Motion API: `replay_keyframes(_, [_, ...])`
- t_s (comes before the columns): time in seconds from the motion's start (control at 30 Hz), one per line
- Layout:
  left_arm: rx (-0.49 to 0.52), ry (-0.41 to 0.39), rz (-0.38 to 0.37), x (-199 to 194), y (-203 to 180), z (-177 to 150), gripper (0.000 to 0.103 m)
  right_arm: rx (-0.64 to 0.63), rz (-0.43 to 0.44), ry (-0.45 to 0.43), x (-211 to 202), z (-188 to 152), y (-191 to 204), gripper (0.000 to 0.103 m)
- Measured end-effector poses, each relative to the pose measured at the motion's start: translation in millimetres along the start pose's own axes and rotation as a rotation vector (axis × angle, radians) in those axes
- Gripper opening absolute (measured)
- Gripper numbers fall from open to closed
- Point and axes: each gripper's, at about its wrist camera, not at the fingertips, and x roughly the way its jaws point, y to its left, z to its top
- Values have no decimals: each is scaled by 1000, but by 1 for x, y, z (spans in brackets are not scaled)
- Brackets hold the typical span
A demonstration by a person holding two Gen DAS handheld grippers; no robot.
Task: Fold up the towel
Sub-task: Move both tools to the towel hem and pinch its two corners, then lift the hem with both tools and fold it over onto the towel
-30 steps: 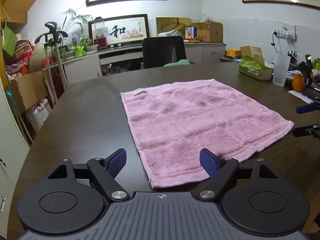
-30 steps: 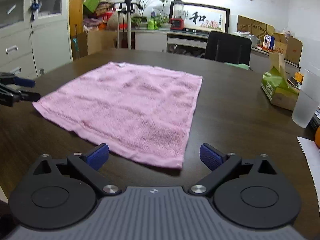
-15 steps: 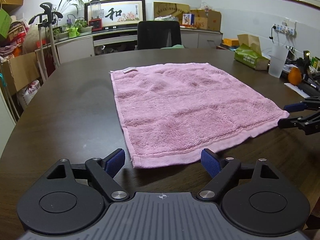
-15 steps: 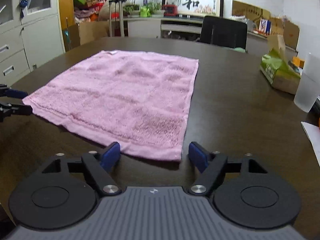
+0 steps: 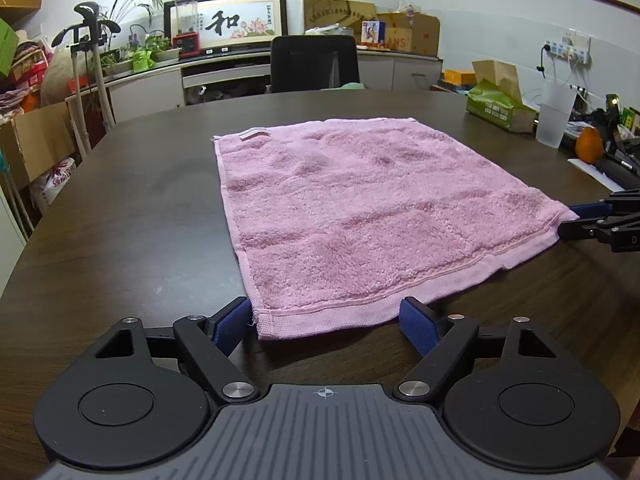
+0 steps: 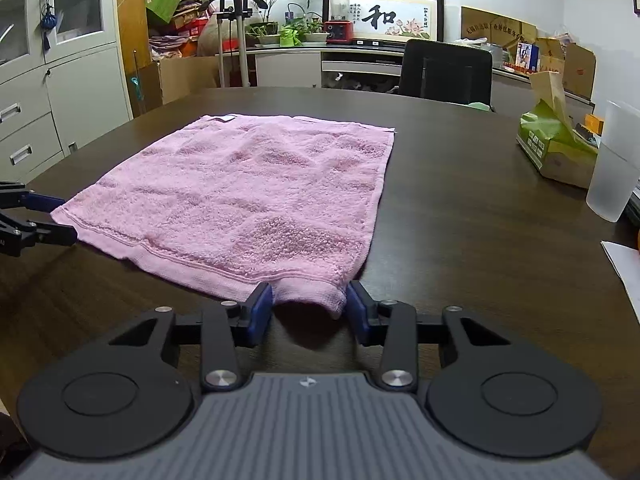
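Broadly, a dark brown wooden table (image 5: 120,216) with a rounded edge, bare of cloth on its left half as seen from the left wrist. Behind it a black office chair (image 5: 314,62), a low grey counter with potted plants (image 5: 138,54), a red-based blender (image 5: 186,26) and a framed calligraphy picture (image 5: 226,20) against a white wall. At the far right of the table a green tissue box (image 5: 498,106), a frosted plastic cup (image 5: 556,118) and an orange (image 5: 588,144). Grey cabinets (image 6: 48,80) along the left wall in the right wrist view.

Spread flat on the table, a pink towel (image 5: 360,208), roughly rectangular, long axis running away from the cameras toward the chair, white label (image 5: 254,133) at the far left corner, hemmed short edge nearest.

Left gripper (image 5: 326,322) with jaws wide apart and closing, straddling the towel's near left corner; left pad just beside the hem, right pad clear of it, no pinch. Right gripper (image 6: 310,306) with jaws closing around the near right corner, which bunches up between the blue pads; pressed contact on both sides hard to confirm, corner slightly lifted off the wood. Each gripper visible at the picture edge in the other's view, at the towel's opposite near corner.
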Motion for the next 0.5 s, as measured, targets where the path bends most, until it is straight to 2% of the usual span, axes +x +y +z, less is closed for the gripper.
replay_keyframes(0.1, [1, -1, 9, 1, 0, 1, 77, 17, -2, -4, 0, 0, -3, 36])
replay_keyframes(0.2, [-1, -4, 10, 1, 1, 1, 69, 44, 1, -8, -1, 1, -6, 30])
replay_keyframes(0.23, [-4, -5, 10, 1, 2, 1, 64, 52, 0, -10, -1, 0, -8, 23])
replay_keyframes(0.33, [-18, -6, 16, 0, 3, 2, 53, 83, 1, -15, -1, 0, -9, 10])
replay_keyframes(0.5, [-43, -2, 8, -2, 7, 4, 29, 89, -7, -39, -3, -1, -2, 7])
